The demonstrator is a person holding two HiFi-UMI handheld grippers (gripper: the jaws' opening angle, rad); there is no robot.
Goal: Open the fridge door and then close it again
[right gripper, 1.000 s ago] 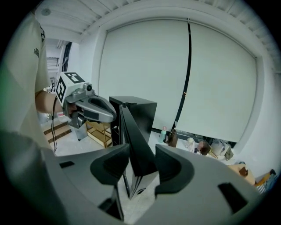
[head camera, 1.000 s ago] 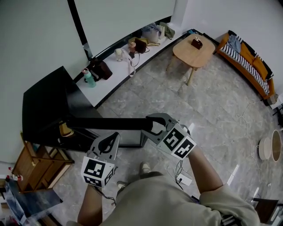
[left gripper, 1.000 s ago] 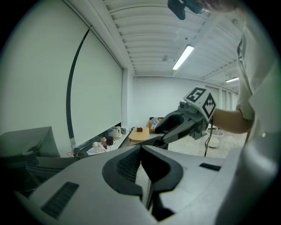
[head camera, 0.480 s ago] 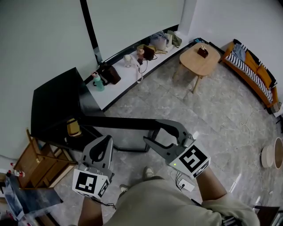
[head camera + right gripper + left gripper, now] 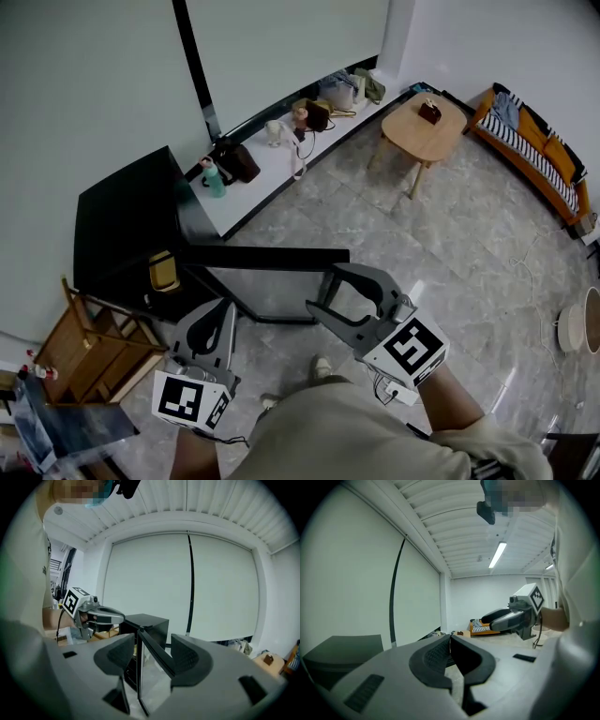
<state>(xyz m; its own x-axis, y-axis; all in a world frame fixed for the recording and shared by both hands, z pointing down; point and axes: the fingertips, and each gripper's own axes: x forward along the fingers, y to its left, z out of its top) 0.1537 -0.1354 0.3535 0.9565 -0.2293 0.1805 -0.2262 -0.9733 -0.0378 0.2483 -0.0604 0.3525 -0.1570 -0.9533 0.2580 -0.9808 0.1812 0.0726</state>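
Observation:
A small black fridge stands at the left with its door swung wide open; a yellow item shows inside. My right gripper hovers just off the door's free edge. Its jaws have just been opening and nothing is pressed between the pads. In the right gripper view the door stands edge-on just beyond the spread right gripper. My left gripper is shut and empty, in front of the fridge's open side. In the left gripper view the left gripper has its pads touching.
A wooden rack stands left of the fridge. A white ledge along the wall carries a bottle, bags and cups. Farther off are a round wooden table and an orange sofa. A power strip lies by my feet.
My right gripper has let go of the door's free edge, spread its jaws and drawn back slightly. The left gripper has also pulled back towards me, still shut.

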